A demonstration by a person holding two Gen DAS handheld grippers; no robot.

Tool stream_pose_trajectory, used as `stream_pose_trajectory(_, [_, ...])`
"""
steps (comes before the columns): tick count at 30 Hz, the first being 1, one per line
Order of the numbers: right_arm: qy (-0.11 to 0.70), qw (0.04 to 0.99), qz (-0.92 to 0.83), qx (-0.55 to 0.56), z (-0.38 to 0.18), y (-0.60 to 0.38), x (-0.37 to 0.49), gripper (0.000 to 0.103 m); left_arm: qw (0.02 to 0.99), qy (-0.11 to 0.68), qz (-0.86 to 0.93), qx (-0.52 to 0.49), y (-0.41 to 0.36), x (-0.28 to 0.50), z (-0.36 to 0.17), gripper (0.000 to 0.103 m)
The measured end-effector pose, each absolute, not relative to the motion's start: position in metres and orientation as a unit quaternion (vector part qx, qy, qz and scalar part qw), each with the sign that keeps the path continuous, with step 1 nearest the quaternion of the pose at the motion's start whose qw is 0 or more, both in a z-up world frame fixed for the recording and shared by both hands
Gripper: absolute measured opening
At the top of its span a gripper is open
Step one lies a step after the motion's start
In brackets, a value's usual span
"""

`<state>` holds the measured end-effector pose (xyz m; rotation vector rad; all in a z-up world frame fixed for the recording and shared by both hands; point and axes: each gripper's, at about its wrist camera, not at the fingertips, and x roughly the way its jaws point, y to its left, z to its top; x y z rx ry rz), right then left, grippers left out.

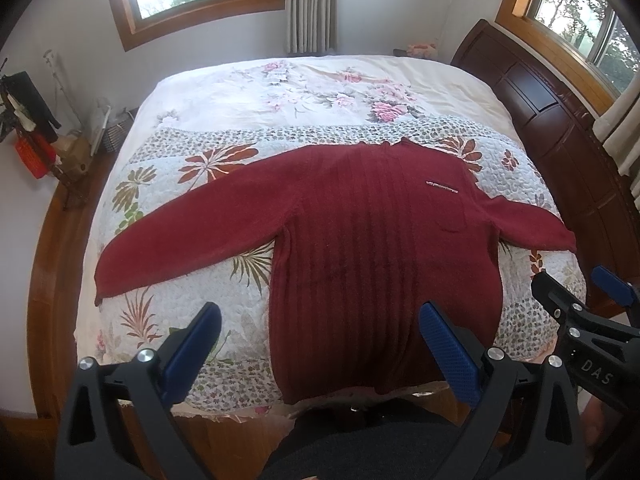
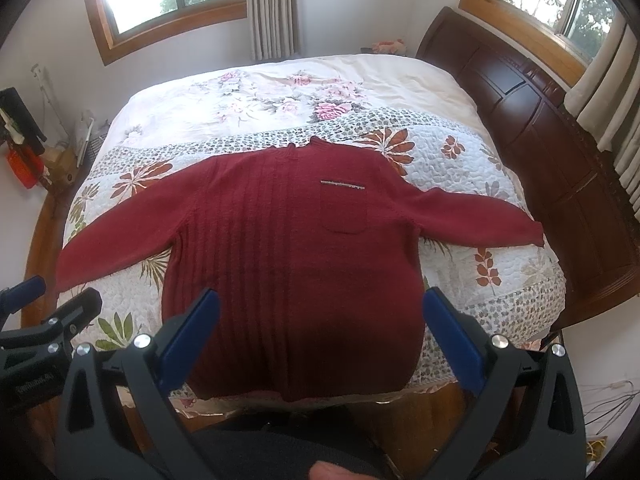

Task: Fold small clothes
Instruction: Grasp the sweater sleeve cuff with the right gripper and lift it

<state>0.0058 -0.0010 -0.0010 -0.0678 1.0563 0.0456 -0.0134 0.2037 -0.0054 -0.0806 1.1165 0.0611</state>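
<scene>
A dark red knitted sweater (image 1: 376,232) (image 2: 296,248) lies flat, front up, on the bed, with both sleeves spread out sideways and its hem at the near edge. A small chest pocket with a silver trim line (image 2: 343,186) shows on it. My left gripper (image 1: 320,344) hovers open above the hem's left part, holding nothing. My right gripper (image 2: 320,336) hangs open over the hem's middle, also holding nothing. The right gripper (image 1: 580,300) appears at the right edge of the left wrist view; the left gripper (image 2: 40,304) shows at the left edge of the right wrist view.
A floral quilt (image 1: 192,184) (image 2: 480,168) covers the bed. A dark wooden headboard (image 1: 560,120) (image 2: 540,120) runs along the right. Clutter with a red basket (image 1: 34,156) stands on the floor at the left. Windows and curtains line the far walls.
</scene>
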Motion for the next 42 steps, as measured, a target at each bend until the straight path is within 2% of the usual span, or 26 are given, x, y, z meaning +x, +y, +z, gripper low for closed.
stream_pose_trajectory(4, [0.482,0.876,0.019,-0.023,-0.005,-0.024,0.023,0.101,0.853,0.520,0.018,-0.047,0.201,0.001,-0.016,0.099])
stream_pose_trajectory(7, [0.457,0.885,0.054,0.067,-0.021,-0.083,0.047,0.101,0.848,0.514,-0.036,-0.124,0.212,0.020,-0.049,0.099])
stream_pose_trajectory(11, [0.477,0.861,-0.004,0.173,-0.063,-0.193,0.083,0.100,0.827,0.498,-0.085,-0.246,0.233,0.038,-0.091,0.099])
stream_pose_trajectory(16, [0.458,0.830,-0.072,0.311,-0.116,-0.341,0.099,0.100,0.863,0.448,-0.082,-0.218,0.220,0.041,-0.091,0.099])
stream_pose_trajectory(18, [0.449,0.808,-0.078,0.374,-0.137,-0.392,0.098,0.083,0.863,0.443,-0.084,-0.227,0.213,0.046,-0.093,0.099])
stream_pose_trajectory(23, [0.402,0.739,-0.054,0.538,-0.205,-0.502,0.099,0.063,0.847,0.460,-0.090,-0.252,0.194,0.060,-0.098,0.099])
stream_pose_trajectory(28, [0.325,0.682,-0.064,0.652,-0.261,-0.577,0.100,0.056,0.817,0.504,-0.073,-0.271,0.171,0.069,-0.105,0.099])
stream_pose_trajectory(29, [0.321,0.673,-0.064,0.664,-0.271,-0.586,0.103,0.052,0.816,0.506,-0.067,-0.271,0.166,0.069,-0.106,0.099])
stream_pose_trajectory(32, [0.322,0.657,-0.068,0.678,-0.292,-0.604,0.113,0.049,0.818,0.505,-0.056,-0.269,0.153,0.067,-0.106,0.099])
stream_pose_trajectory(40, [0.330,0.641,-0.067,0.690,-0.329,-0.628,0.132,0.049,0.817,0.508,-0.049,-0.269,0.124,0.062,-0.103,0.099])
stream_pose_trajectory(42, [0.334,0.639,-0.067,0.689,-0.337,-0.630,0.138,0.044,0.814,0.512,-0.048,-0.271,0.117,0.061,-0.104,0.099])
